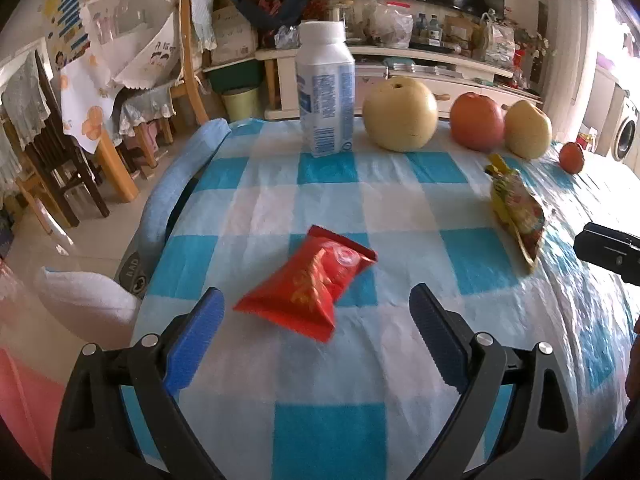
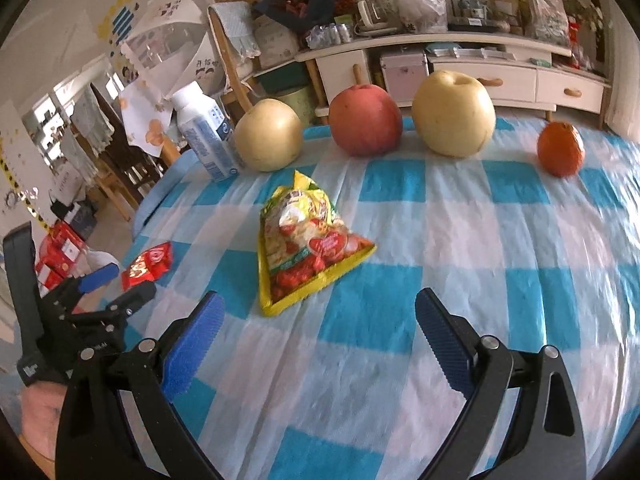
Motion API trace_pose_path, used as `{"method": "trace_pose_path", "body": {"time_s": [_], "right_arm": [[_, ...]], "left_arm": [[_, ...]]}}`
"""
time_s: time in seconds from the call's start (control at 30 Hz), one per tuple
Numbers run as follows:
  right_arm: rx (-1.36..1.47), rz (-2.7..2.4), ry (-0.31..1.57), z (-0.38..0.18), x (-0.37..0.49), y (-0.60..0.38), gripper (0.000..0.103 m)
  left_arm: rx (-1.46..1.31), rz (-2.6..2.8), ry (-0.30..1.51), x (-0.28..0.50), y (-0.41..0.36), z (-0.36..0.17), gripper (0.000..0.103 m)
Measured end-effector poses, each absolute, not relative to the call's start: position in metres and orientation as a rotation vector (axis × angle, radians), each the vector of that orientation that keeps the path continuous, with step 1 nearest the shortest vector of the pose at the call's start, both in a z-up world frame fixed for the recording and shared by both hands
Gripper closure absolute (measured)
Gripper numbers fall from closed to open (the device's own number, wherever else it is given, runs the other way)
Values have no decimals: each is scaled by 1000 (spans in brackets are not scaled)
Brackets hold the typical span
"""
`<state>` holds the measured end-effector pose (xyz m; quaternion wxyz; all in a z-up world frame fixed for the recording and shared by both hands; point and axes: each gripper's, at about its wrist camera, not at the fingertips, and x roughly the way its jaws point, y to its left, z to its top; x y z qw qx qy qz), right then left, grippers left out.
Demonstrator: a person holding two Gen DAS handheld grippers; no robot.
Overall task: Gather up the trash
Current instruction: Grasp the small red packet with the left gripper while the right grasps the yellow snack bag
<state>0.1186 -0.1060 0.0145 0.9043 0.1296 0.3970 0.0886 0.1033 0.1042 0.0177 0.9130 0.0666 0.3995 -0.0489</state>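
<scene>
While both tools hover above the bench (image 1: pixel 320 432), which is covered by a blue-and-white checked plastic cloth, neither grips anything; the left tool (image 1: pixel 316 312) stands released, its blue ribbed pads spread wide, and the crumpled red foil snack wrapper (image 1: pixel 308 284) lies flat on the cloth just beyond and between the fingertips, apart from both pads; the right tool (image 2: pixel 318 312) is likewise released, jaws wide, with the yellow-and-red printed snack bag (image 2: pixel 304 240) lying on the cloth just ahead of its left pad, untouched. From the right wrist view the red wrapper (image 2: pixel 147 266) sits near the bench's left edge, just in front of the left tool (image 2: pixel 116 284), and the two pieces of trash are well apart; from the left wrist view the yellow bag (image 1: pixel 518 216) lies far to the right, near a black part of the right tool (image 1: pixel 608 252) at the frame's edge. Along the far edge stand a white plastic bottle with a blue printed label (image 1: pixel 326 88), upright; a large pale yellow pear (image 1: pixel 400 114); a red apple (image 1: pixel 476 122); a second yellow pear (image 1: pixel 528 130) touching the apple; and a small orange fruit (image 1: pixel 571 157) set apart at the right.
</scene>
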Motion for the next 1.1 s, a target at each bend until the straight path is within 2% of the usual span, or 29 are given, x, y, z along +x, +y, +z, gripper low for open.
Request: {"method": "trace_pose_path", "body": {"time_s": [0.47, 0.63, 0.9, 0.93, 0.97, 1.0, 1.1], "right_arm": [[91, 202, 821, 13, 162, -82, 8], [87, 213, 849, 4, 173, -76, 8], [110, 213, 874, 0, 179, -78, 8], [116, 211, 876, -1, 180, -80, 10], [123, 211, 880, -1, 181, -81, 21], [130, 207, 881, -1, 181, -83, 25], [129, 206, 881, -1, 181, -84, 26]], "left_arm": [[71, -163, 897, 139, 108, 7, 9], [71, -155, 915, 142, 107, 4, 21], [78, -155, 902, 141, 106, 6, 31], [77, -157, 900, 140, 106, 7, 33], [75, -161, 897, 139, 106, 7, 33], [74, -162, 895, 138, 106, 7, 35], [70, -168, 888, 136, 104, 9, 39]]}}
